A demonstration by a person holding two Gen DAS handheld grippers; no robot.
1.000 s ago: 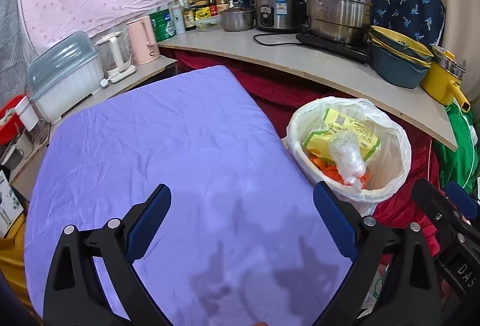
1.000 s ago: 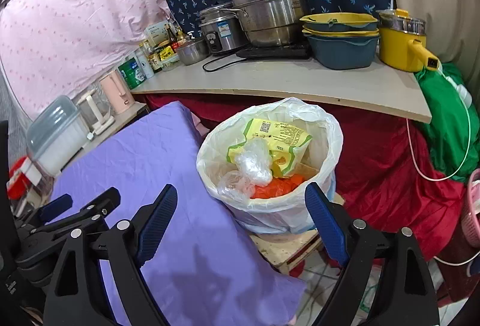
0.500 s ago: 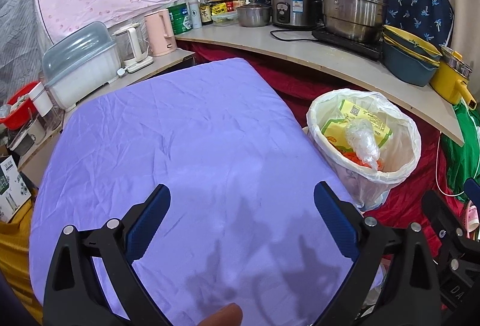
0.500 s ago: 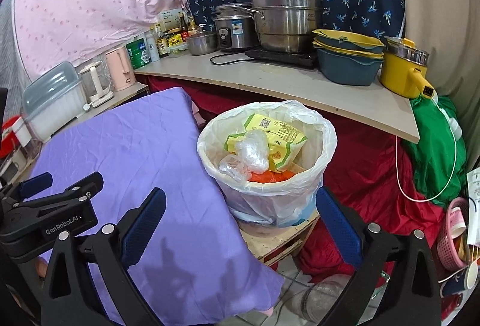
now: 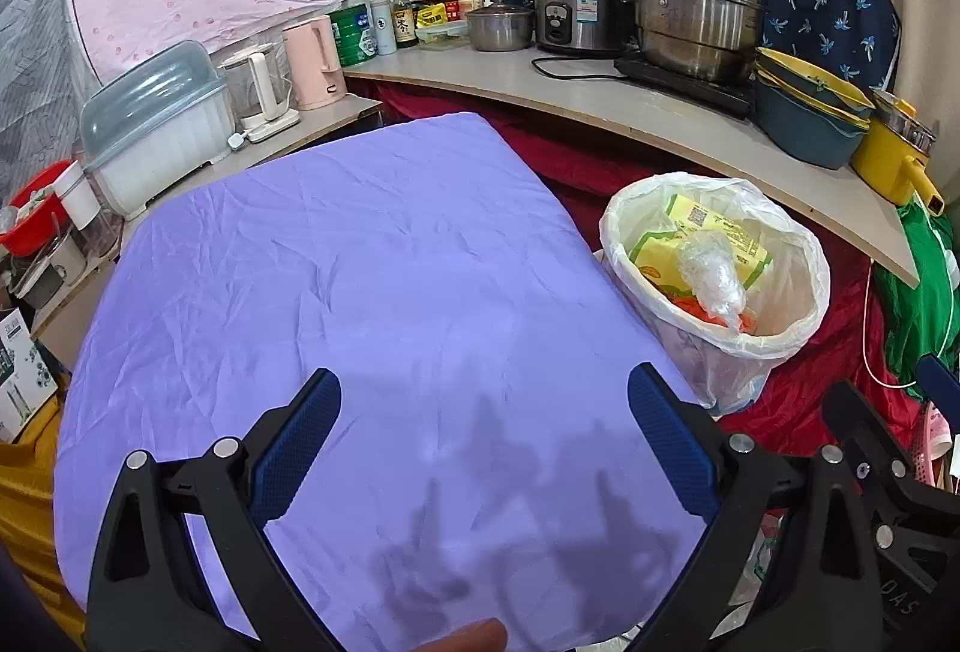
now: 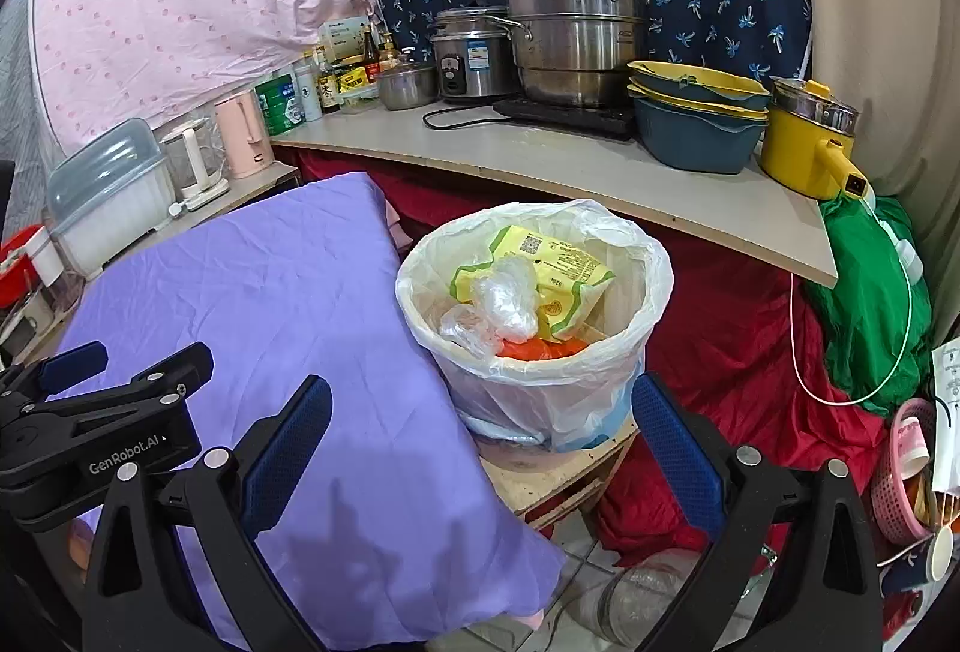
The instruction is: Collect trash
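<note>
The trash bin (image 6: pixel 534 352), lined with a white plastic bag, stands on a low wooden stool just beside the right edge of the table covered in a purple cloth (image 5: pixel 360 280). Inside the bin lie a yellow-green snack packet (image 6: pixel 552 262), a crumpled clear plastic wrap (image 6: pixel 504 298) resting on top of it, and something orange (image 6: pixel 540 349) beneath both. The right gripper (image 6: pixel 480 448) hangs in front of the bin with its blue-padded jaws spread wide; they have just been opening, and nothing is pinched between them. The left gripper (image 5: pixel 483 442) hovers over the purple cloth to the left of the bin, its jaws likewise wide apart and empty. Behind the bin runs a pale counter (image 6: pixel 540 160) carrying a stacked steel steamer (image 6: pixel 576 34), a rice cooker (image 6: pixel 468 58), blue and yellow basins (image 6: pixel 696 124) and a yellow pot (image 6: pixel 810 142). A red cloth (image 6: pixel 738 340) hangs below the counter, to the right of the bin.
</note>
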